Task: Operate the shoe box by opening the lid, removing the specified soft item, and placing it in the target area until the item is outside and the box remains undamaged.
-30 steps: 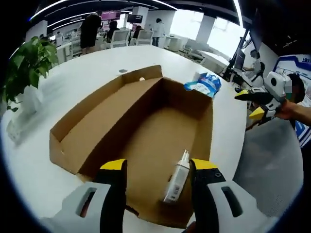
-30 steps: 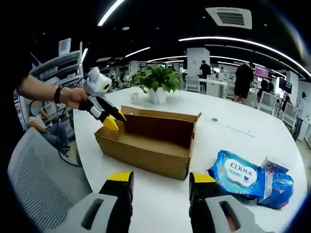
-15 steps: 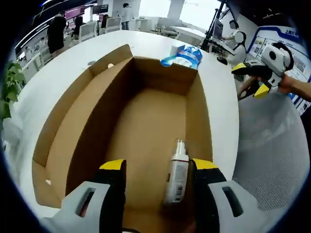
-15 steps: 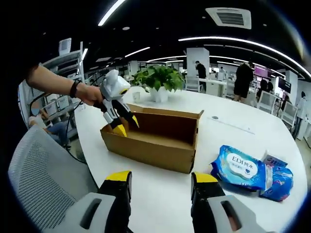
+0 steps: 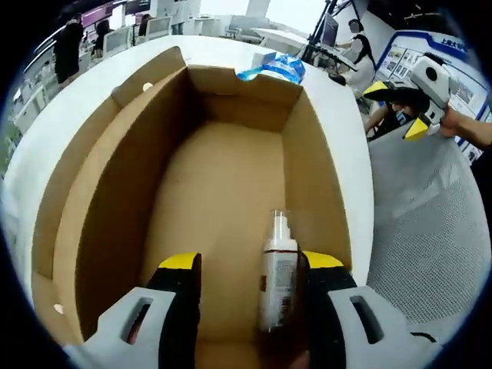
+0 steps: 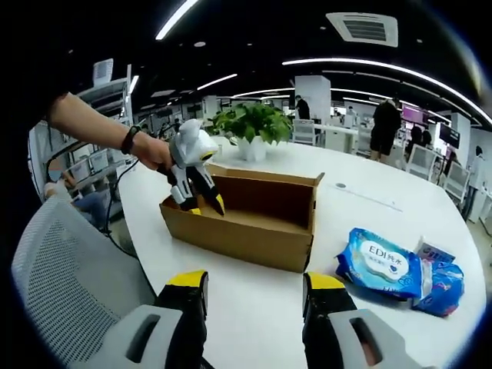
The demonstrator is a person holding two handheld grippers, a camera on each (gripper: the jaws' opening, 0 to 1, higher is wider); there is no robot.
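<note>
Left gripper point(image 5: 247, 269), fingers spread, hangs inside the open box point(image 5: 115, 177) around a spray bottle point(image 5: 278, 269); right gripper point(image 6: 256, 286) also spread.

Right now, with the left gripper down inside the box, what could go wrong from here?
The spray bottle lies on the box floor close beside the right wall of the cardboard box, so the open left gripper might scrape or crease that wall as it closes. The bottle is round and might roll or slip from the jaws. It is also a hard bottle, perhaps not the soft item wanted; the wipes packs already lie outside on the table.
</note>
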